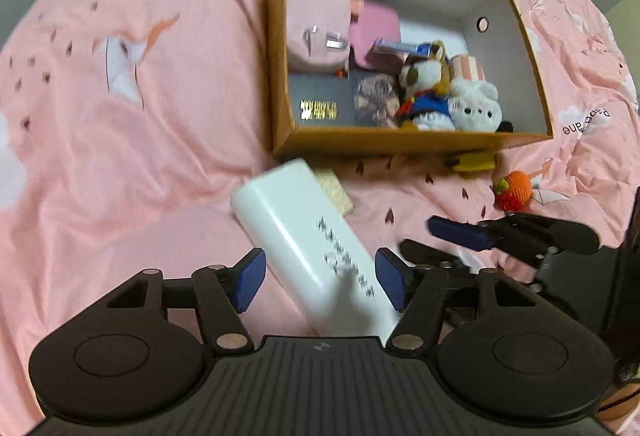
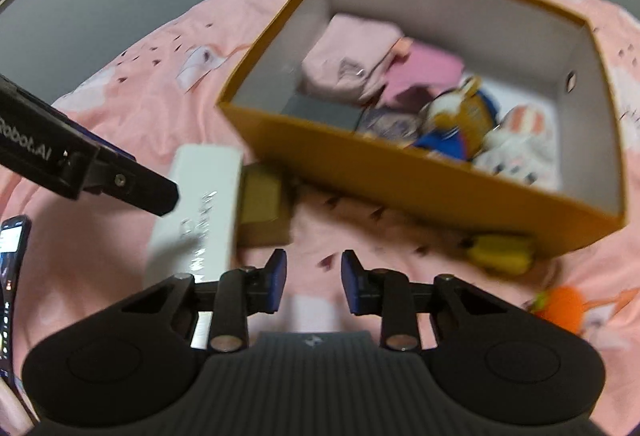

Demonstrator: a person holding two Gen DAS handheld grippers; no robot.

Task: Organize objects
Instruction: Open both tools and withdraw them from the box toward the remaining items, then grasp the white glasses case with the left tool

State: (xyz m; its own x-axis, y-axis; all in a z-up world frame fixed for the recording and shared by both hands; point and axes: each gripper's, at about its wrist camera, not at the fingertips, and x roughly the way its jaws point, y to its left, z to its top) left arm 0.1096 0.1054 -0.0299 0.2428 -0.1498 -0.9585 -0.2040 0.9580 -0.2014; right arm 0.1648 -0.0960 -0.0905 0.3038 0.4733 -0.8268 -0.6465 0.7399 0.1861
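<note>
We locate the white box (image 1: 308,248) on the pink bedsheet (image 1: 120,155), in front of the near wall of the orange cardboard box (image 1: 400,143). It lies flat, tilted diagonally, printed face up. A small tan box (image 1: 336,191) sits just beside its far end, between it and the orange box.

We see the left gripper (image 1: 320,282) above the near end of the white box. Its blue pads (image 1: 250,282) stand wide apart, one on each side of the box, and neither pad presses on it.

We see the right gripper (image 2: 314,282) just to the right of the white box, over bare sheet. Its fingers stand part-way apart with nothing between them.

Inside the orange box we identify a pale pink pouch (image 1: 316,27), a darker pink item (image 1: 376,31), a grey booklet with gold print (image 1: 320,101), a brown-and-white plush dog (image 1: 424,87) and a white plush (image 1: 474,107). The right half of the box floor is bare.

Outside the near wall we note a yellow toy (image 1: 474,161) touching the box, and an orange-and-red crocheted toy (image 1: 514,189) near it on the sheet. A phone (image 2: 14,236) shows at the left edge of the right wrist view.
</note>
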